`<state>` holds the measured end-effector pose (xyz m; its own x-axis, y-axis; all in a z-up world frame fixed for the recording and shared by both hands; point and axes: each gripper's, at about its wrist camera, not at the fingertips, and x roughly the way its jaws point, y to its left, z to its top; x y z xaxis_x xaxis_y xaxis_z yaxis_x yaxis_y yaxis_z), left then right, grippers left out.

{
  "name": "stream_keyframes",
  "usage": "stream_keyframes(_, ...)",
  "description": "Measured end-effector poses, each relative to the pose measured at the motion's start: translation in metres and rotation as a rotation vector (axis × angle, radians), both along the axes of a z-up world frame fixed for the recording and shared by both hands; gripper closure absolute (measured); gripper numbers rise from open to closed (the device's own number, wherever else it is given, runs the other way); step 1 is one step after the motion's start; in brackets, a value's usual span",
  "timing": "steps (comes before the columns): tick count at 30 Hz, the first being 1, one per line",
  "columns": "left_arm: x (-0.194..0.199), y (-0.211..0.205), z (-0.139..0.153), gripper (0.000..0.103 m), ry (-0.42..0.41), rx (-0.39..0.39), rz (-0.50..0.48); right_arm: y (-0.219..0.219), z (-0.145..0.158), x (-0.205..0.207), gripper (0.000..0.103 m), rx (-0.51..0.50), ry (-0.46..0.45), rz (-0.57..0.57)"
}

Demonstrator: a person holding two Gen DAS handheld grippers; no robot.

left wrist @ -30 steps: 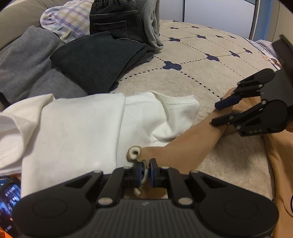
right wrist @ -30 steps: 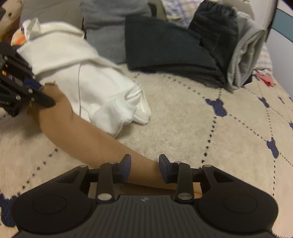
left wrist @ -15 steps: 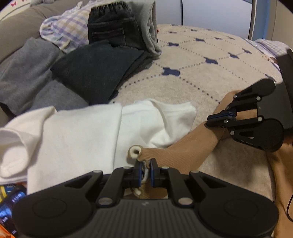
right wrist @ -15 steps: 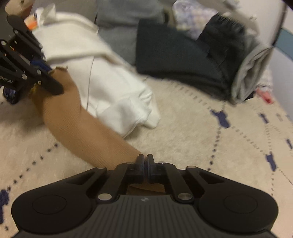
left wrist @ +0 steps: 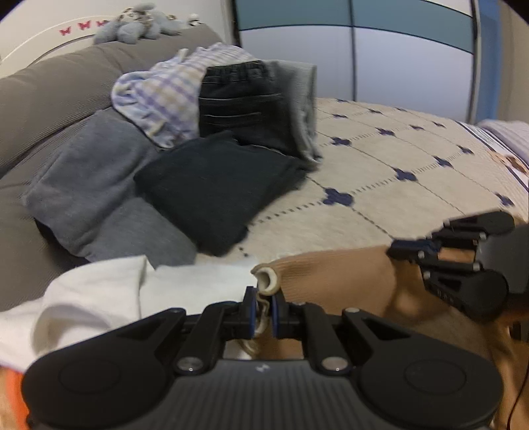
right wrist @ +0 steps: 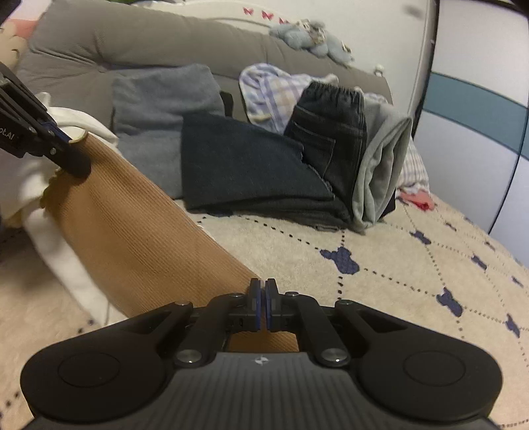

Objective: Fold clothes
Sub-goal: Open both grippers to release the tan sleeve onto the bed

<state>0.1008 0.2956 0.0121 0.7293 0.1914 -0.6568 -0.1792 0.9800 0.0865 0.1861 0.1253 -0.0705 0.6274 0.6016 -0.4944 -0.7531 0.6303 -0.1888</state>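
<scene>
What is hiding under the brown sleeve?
Under the brown sleeve lies a white shirt, peeking out along its left edge, and the cream blanket. How far the shirt reaches beneath is covered. Both grippers pinch the sleeve's ends.

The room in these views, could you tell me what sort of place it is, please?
Most likely a bedroom at home: a patterned bed cover with folded clothes piled on it, a grey padded headboard, and a stuffed toy resting along its top.
</scene>
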Motion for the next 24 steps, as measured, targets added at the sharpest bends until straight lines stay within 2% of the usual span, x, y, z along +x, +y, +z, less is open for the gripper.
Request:
stream_keyframes(4, 0.013, 0.01, -0.01, 0.09, -0.057, -0.036, 0.1, 0.017, -0.012, 0.015, 0.1, -0.015, 0.06, -0.046)
stream_keyframes(8, 0.022, 0.016, -0.018, 0.089, -0.072, -0.068, 0.187, 0.026, -0.024, 0.021, 0.098, -0.035, 0.113, -0.079)
stream_keyframes(10, 0.022, 0.013, -0.015, 0.083, -0.08, -0.052, 0.202, 0.031, -0.03, 0.024, 0.098, -0.045, 0.14, -0.096)
stream_keyframes(13, 0.017, 0.007, -0.008, 0.071, -0.105, 0.026, 0.231, 0.029, -0.024, 0.024, 0.096, -0.038, 0.159, -0.117)
stream_keyframes(15, 0.013, 0.006, -0.002, 0.066, -0.12, 0.051, 0.251, 0.023, -0.016, 0.025, 0.083, -0.023, 0.176, -0.141)
stream_keyframes(17, 0.008, 0.009, 0.004, 0.065, -0.146, 0.034, 0.263, 0.014, -0.006, 0.026, 0.072, -0.007, 0.192, -0.179)
stream_keyframes(20, 0.001, 0.005, 0.012, 0.062, -0.187, -0.001, 0.255, -0.003, 0.007, 0.024, 0.071, -0.001, 0.214, -0.23)
stream_keyframes(24, 0.002, -0.017, 0.015, 0.059, -0.198, -0.038, 0.158, -0.029, 0.014, 0.013, 0.071, -0.004, 0.245, -0.294)
